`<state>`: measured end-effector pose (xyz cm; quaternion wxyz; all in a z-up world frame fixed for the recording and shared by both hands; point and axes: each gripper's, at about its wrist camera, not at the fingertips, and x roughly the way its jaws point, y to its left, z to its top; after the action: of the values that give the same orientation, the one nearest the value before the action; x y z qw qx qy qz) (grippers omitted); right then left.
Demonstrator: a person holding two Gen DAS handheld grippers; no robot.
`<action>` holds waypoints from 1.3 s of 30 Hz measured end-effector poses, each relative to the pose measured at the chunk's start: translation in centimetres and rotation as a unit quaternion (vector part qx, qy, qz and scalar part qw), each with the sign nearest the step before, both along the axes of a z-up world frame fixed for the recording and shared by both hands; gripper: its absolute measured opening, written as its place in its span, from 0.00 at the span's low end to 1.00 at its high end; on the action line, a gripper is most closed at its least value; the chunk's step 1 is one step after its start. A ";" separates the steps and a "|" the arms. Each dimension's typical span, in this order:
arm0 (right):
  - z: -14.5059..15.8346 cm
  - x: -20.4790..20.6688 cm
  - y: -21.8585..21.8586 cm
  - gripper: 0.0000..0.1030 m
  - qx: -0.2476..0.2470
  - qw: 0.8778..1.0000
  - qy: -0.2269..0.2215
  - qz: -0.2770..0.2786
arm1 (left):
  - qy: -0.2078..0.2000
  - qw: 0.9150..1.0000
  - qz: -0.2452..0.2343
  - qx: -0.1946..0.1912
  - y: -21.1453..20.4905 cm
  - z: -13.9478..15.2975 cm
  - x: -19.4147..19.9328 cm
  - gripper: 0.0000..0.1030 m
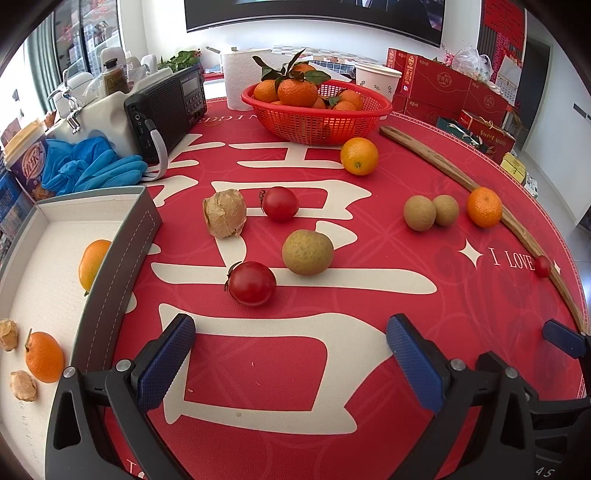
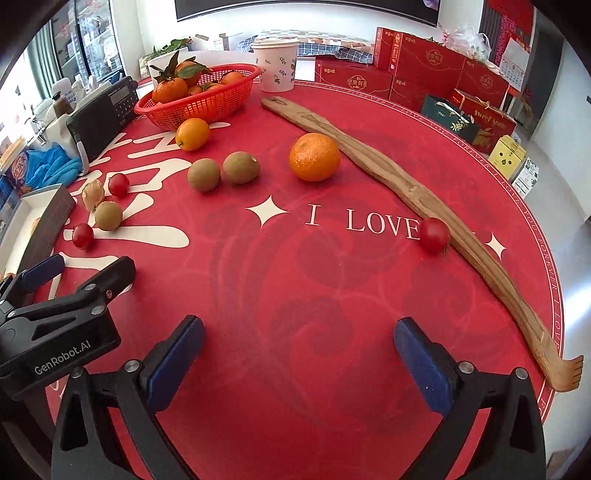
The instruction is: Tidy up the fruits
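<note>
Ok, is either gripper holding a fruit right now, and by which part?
Nothing is held. The left gripper and the right gripper both stand open over the bare red tablecloth, with no fruit between their pads.

Place: a home living or dining room.
Table: a round table [image 2: 332,295] under a red festive cloth, spread below and ahead of the gripper.
Far ahead: a large dark screen [image 1: 314,14] on the white wall.
Ahead right: stacked red gift boxes [image 2: 424,70].
Ahead left: a portable radio [image 1: 166,107], a paper roll [image 1: 236,77].
</note>
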<state>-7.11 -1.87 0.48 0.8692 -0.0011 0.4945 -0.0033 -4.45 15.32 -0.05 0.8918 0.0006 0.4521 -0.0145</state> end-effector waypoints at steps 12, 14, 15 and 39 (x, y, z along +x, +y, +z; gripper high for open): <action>0.0 -0.1 -0.1 1.00 0.000 1.000 -0.005 0.000 | 0.000 1.000 0.000 0.000 0.0 0.0 0.0 1.00; 0.0 -0.2 -0.1 1.00 0.000 1.000 -0.005 0.000 | 0.000 1.000 0.000 0.000 0.0 0.0 0.0 1.00; 0.0 -0.2 -0.1 1.00 0.000 1.000 -0.005 0.000 | 0.000 1.000 0.000 0.000 0.0 0.0 0.0 1.00; 0.1 -0.2 -0.1 1.00 -0.001 1.000 -0.005 -0.001 | 0.000 1.000 0.000 0.000 0.0 0.0 0.0 1.00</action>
<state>-7.32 -1.99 0.57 0.8718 -0.0009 0.4898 -0.0049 -4.41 15.36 -0.04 0.8917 0.0007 0.4524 -0.0147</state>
